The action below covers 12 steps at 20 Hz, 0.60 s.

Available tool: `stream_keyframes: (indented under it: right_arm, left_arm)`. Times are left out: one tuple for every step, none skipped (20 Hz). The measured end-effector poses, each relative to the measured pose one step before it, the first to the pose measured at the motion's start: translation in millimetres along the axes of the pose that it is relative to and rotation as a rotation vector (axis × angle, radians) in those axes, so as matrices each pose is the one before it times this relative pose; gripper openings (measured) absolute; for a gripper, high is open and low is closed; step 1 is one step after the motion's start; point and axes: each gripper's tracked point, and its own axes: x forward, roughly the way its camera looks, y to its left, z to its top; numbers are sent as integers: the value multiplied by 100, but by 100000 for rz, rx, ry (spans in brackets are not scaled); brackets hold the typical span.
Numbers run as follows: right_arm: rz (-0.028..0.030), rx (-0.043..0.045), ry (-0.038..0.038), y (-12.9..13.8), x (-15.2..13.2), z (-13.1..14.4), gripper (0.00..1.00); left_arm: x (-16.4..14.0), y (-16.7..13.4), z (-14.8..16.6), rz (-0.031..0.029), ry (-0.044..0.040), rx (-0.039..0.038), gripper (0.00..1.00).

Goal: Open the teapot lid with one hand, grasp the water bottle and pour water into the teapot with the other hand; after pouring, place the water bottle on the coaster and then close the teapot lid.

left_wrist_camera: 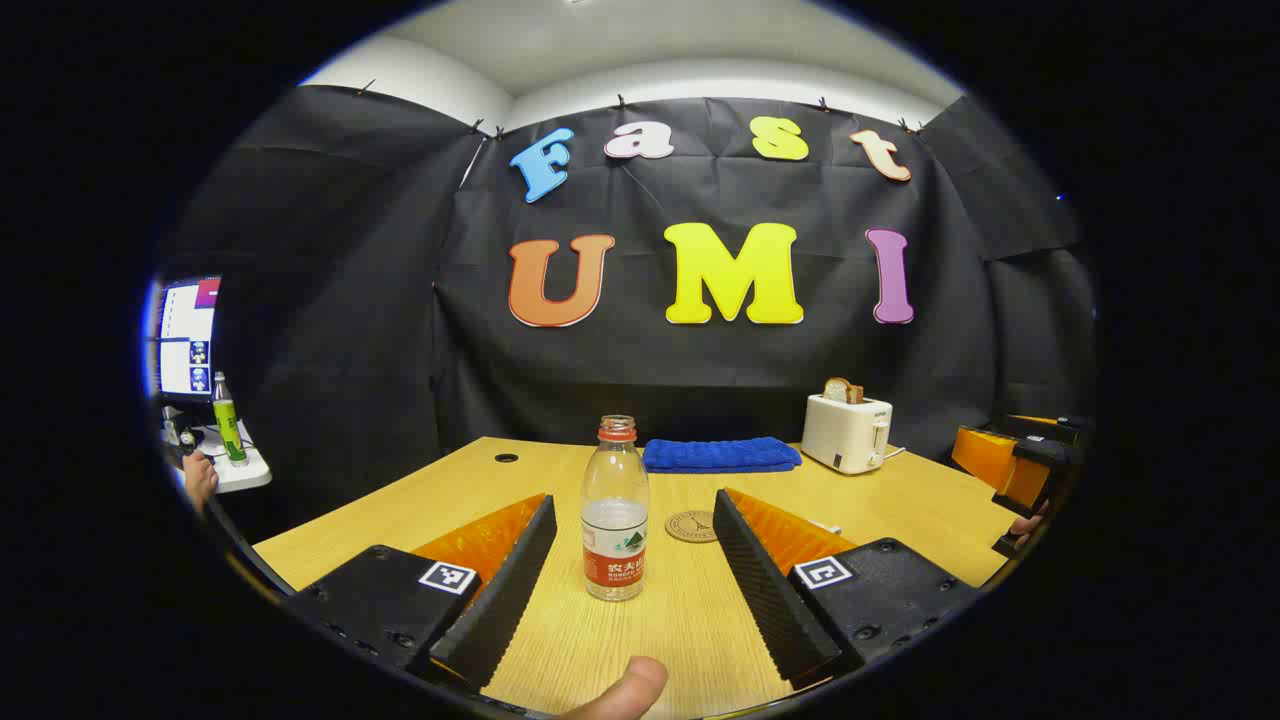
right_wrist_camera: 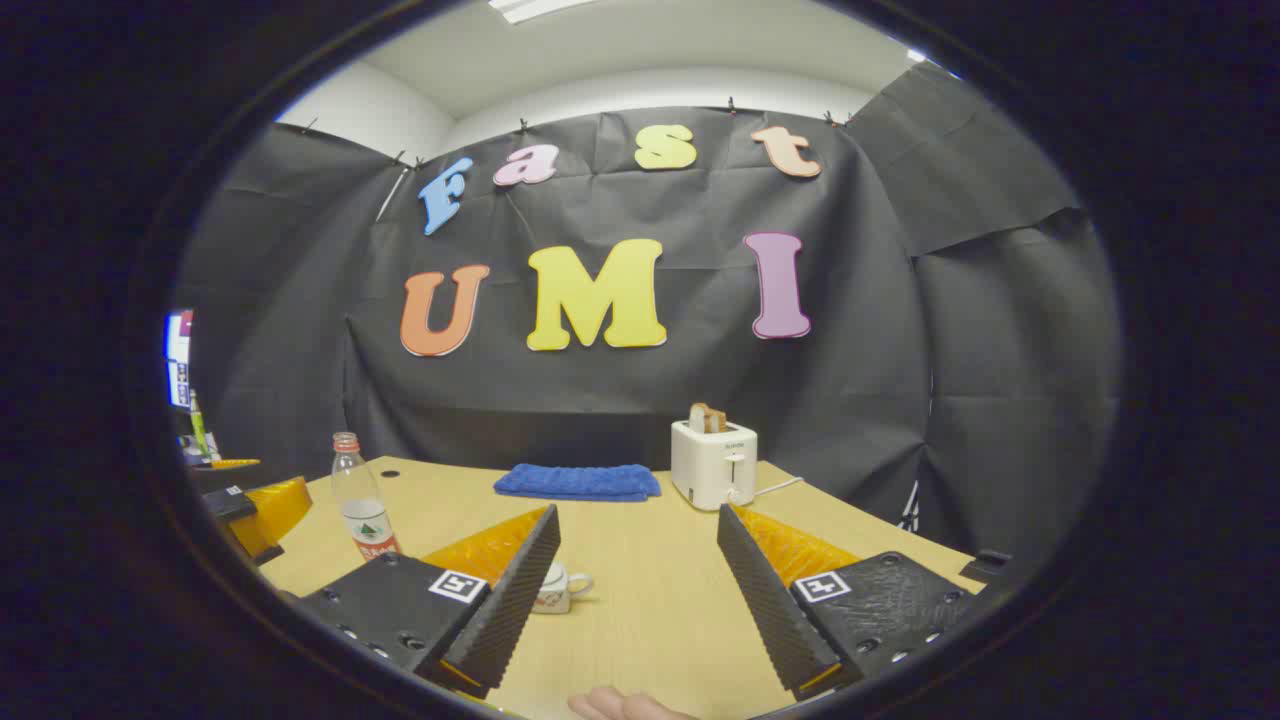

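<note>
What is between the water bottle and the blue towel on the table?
In the left gripper view, a round coaster lies on the table, just right of the water bottle and in front of the blue towel. The rest is bare wood.

In the right gripper view, the teapot point(right_wrist_camera: 558, 590) on the desk point(right_wrist_camera: 650, 600) is mostly hidden behind the right gripper's point(right_wrist_camera: 635, 590) left finger; a handle and part of the white body show, the lid cannot be seen. Left of the teapot, the water bottle's point(right_wrist_camera: 362, 500) base is covered. In the left gripper view, the monitor point(left_wrist_camera: 185, 340) is cut by the edge.
</note>
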Motion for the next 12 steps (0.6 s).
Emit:
stream_keyframes:
  right_arm:
    - [241,-430,305,260,56,-102,95]
    - [5,-546,624,126,23,-212,95]
    - [100,-307,57,148,42,-9,95]
    - [64,-299,90,156,70,-107,96]
    - [-130,-149,102,56,48,-37,96]
    - [135,-51,303,190,78,-138,95]
    - [266,6,131,206,61,-44,95]
    - [244,-388,427,202,119,-218,95]
    - [250,-714,390,158,156,-206,95]
    - [191,-862,308,214,116,-252,95]
    - [195,-624,147,170,236,-257,95]
    - [554,-464,-24,338,294,-331,95]
  left_arm:
    - [-25,168,51,176,-341,692,99]
    - [-26,111,10,4,32,197,99]
    - [28,159,-252,407,558,-525,99]
    - [70,-62,-33,-166,204,-628,99]
    - [24,153,11,211,-29,-237,99]
    - [70,97,83,302,-84,448,99]
    - [-13,138,-40,600,-216,439,99]
    - [72,190,5,427,83,100,99]
    - [51,208,-184,399,314,-203,99]
    - [34,146,-124,52,514,-360,99]
    - [156,68,-131,63,366,-171,99]
    - [88,141,-66,283,376,250,99]
